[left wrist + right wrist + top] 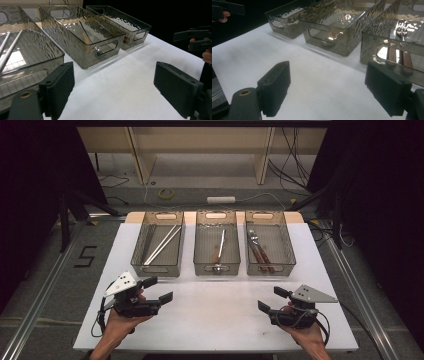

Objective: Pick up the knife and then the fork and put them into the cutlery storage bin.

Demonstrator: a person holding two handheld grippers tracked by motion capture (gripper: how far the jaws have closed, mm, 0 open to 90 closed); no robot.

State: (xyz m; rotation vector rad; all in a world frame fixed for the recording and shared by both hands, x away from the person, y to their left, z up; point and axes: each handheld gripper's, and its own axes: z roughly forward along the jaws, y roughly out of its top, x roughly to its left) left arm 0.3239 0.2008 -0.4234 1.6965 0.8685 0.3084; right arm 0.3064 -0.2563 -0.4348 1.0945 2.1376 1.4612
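Both tongs [159, 289] [274, 299] agape — table [220, 315] beneath.

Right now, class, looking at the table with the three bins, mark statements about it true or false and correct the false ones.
1. The left gripper holds a spoon. False: its jaws are open and hold nothing.
2. The left bin holds chopsticks. True.
3. The right gripper is open. True.
4. The middle bin holds forks. False: one spoon lies there.
5. The right bin holds wooden-handled forks. True.
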